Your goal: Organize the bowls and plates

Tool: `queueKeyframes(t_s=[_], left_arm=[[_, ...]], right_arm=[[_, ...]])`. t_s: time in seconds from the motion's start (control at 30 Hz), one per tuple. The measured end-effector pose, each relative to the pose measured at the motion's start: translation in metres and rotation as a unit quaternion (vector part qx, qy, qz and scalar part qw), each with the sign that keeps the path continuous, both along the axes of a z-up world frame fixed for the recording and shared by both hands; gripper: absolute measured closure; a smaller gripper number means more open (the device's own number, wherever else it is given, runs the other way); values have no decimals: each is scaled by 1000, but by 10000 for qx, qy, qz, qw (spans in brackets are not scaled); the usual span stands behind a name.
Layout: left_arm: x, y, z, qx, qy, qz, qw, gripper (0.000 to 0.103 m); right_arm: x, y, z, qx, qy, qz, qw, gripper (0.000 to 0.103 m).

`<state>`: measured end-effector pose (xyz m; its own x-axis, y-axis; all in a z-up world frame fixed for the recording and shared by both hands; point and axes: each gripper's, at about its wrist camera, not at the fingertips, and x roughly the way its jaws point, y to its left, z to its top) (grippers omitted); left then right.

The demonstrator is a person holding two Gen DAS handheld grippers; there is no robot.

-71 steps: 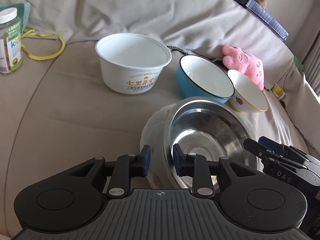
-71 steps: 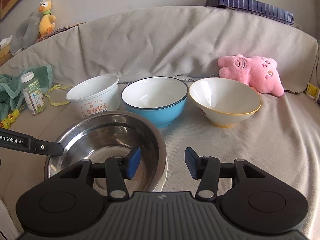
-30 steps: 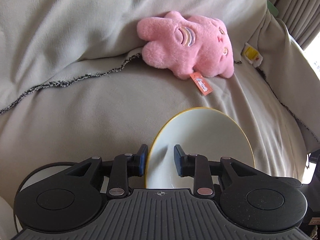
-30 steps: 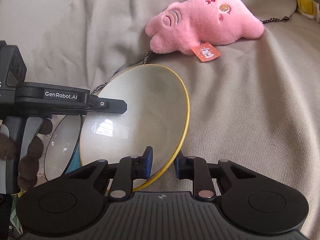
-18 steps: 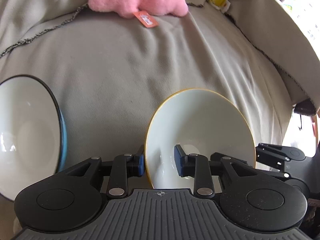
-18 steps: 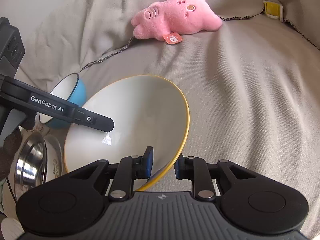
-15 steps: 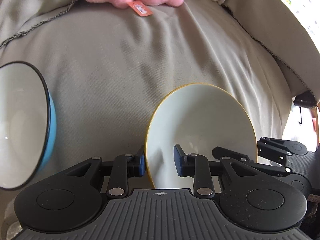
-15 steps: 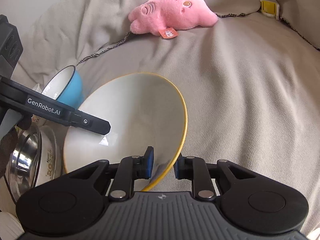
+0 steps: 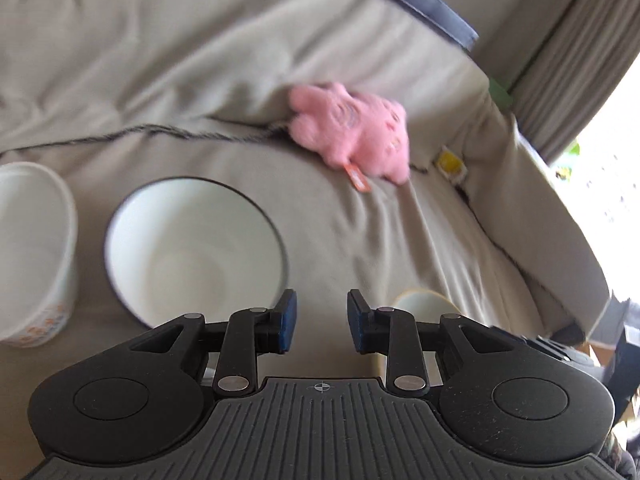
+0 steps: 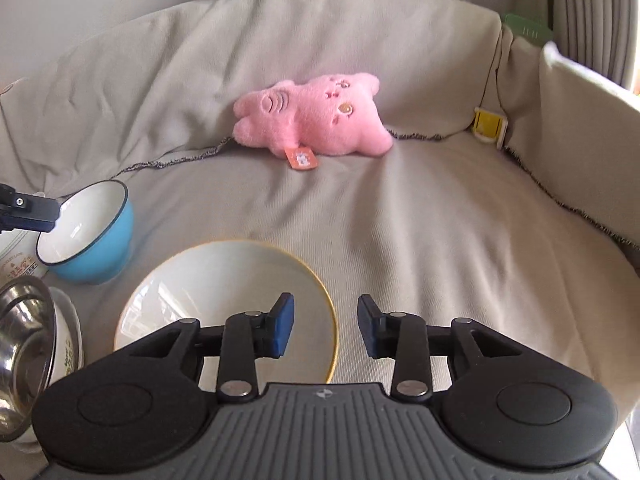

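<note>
The white bowl with a yellow rim (image 10: 224,304) sits upright on the sofa seat, just left of my right gripper (image 10: 325,330), which is open and empty with its left finger over the bowl's rim. A part of that bowl (image 9: 420,304) shows behind my left gripper (image 9: 321,320), which is open and empty. The blue bowl with a white inside (image 9: 196,248) stands on the seat left of the left gripper; it also shows in the right wrist view (image 10: 90,236). The steel bowl (image 10: 24,352) rests in a white plate (image 10: 68,340) at the far left.
A white plastic tub (image 9: 32,252) stands left of the blue bowl. A pink plush toy (image 10: 312,120) lies against the sofa back. A yellow clip (image 10: 490,124) sits by the right armrest (image 10: 580,128). The left gripper's tip (image 10: 28,208) reaches in near the blue bowl.
Both grippers have let go of the yellow-rimmed bowl and opened. The bowl now rests upright on the seat. The left gripper has swung left toward the blue bowl.
</note>
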<state>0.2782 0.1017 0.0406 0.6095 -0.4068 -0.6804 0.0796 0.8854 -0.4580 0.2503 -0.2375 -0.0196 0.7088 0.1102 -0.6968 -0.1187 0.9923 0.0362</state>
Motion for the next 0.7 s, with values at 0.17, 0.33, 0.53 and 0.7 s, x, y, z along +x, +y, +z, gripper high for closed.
queueKeyframes(t_s=[0.17,0.33,0.53,0.7], left_arm=[[-3,73,-14,-551,-6,629,9965,73],[15,86,-17,-257,272,714,9967,73],[18,86,-32,412,388,753,9956,73],[25,87,-48,-33,570,607,9965,73]], right_arm=[[31,51,25,-216,-9,257,9994,64],[76,93,37,413,505,572,9962,62],[108,140,15,733,1249,768,9865,61],[125,164,-17,715,1586,723,9821,61]])
